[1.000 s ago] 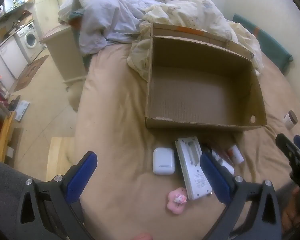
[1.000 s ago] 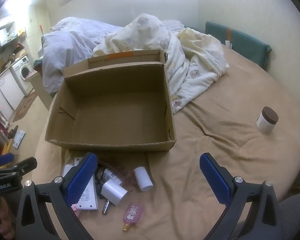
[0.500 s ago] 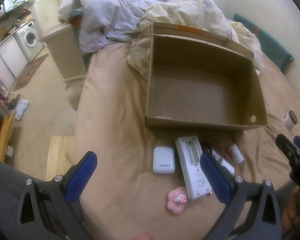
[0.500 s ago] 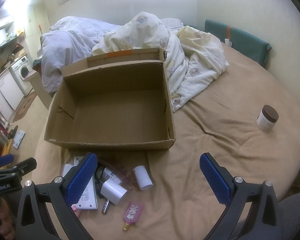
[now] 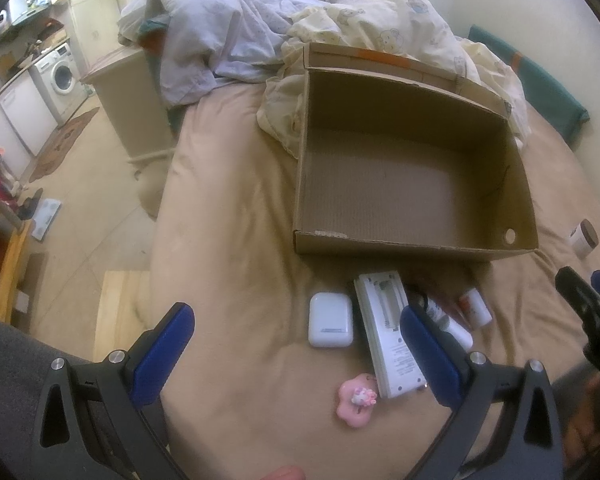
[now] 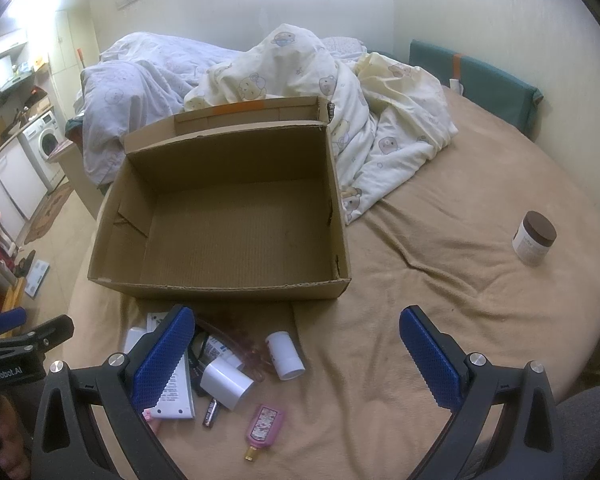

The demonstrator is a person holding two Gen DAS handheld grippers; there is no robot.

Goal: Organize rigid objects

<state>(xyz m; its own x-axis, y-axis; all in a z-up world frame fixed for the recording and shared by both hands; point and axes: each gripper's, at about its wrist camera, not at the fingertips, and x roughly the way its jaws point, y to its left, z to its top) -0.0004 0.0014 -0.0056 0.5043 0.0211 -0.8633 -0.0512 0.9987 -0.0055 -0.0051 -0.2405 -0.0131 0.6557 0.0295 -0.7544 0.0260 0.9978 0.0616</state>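
I see a tan bed (image 6: 440, 280) with rumpled duvets (image 6: 300, 76) at twelve o'clock and a washer (image 5: 62, 74) at ten. My left gripper (image 5: 296, 344) and right gripper (image 6: 296, 344) both gape wide, holding nothing. The empty box (image 6: 220, 280) sits at twelve; the remote (image 5: 384, 332), case (image 5: 330, 320) and tube (image 6: 286, 356) lie just before it, the jar (image 6: 534, 238) at two.

Brown box (image 6: 228, 280); tan sheet (image 6: 440, 300); bear-print duvet (image 6: 380, 120).

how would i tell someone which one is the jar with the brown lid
Start at the cardboard box on the bed. Look far to its right, across bare tan sheet. The jar stands there alone, white with a brown lid, away from the clutter in front of the box.
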